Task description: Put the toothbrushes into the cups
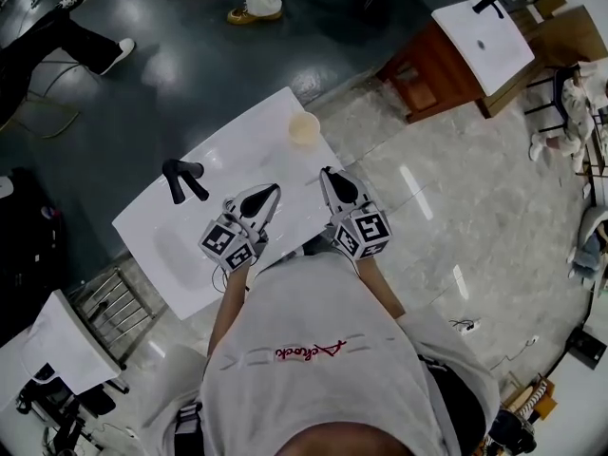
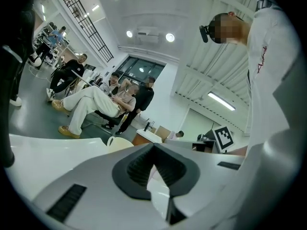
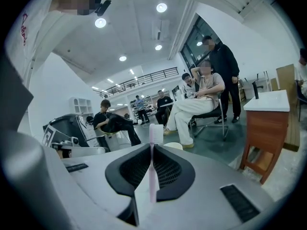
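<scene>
A cream cup stands at the far corner of the white sink counter. It shows just past the jaw tips in the left gripper view and the right gripper view. My right gripper is shut on a pale pink toothbrush. The brush stands on edge between the pads, its bristle head poking past the tips toward the cup. My left gripper hovers beside it over the counter with its jaw tips together. Nothing sticks out of it.
A black faucet rises left of the grippers, by the basin. Beyond the counter stand a wooden cabinet with another white basin and several seated people. A metal rack sits below the counter's left end.
</scene>
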The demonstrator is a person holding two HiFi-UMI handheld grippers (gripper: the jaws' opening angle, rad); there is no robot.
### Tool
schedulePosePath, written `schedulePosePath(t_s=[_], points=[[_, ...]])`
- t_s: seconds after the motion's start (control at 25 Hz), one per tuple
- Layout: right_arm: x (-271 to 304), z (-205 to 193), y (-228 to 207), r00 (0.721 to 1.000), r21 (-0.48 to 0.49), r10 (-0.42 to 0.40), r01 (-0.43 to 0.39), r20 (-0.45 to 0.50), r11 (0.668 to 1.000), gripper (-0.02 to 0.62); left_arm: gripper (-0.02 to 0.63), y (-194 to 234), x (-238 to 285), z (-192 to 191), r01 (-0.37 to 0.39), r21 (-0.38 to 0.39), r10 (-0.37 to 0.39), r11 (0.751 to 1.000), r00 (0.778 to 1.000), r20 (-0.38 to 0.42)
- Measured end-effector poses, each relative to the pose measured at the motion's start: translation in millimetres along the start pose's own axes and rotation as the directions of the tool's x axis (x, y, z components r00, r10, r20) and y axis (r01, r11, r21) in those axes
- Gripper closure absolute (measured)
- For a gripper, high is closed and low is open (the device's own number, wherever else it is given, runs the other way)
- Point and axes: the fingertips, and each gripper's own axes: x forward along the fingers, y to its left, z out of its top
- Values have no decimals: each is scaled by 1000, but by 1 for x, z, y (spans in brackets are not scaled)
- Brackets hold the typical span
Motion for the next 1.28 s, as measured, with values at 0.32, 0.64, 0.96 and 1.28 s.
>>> schedulePosePath(t_s=[0.32,0.64,0.96,1.28], points=[[36,69,-20,992,-77,36,-27,122,997,575,597,5,4,-4,-13,-18,13,1000,1000,-10],[69,130,-43,974,-149,37,-3,225,989,575,597,9,1,-4,-31,-19,31,999,999,-13],[89,87,-52,988,-91,27,-13,150,996,575,597,16,-2,-6,-58,-32,57,998,998,-14],[101,26,-54,999,5,19,-19,46,1000,575,597,16,2,-8,-65,-49,64,997,998,-21]])
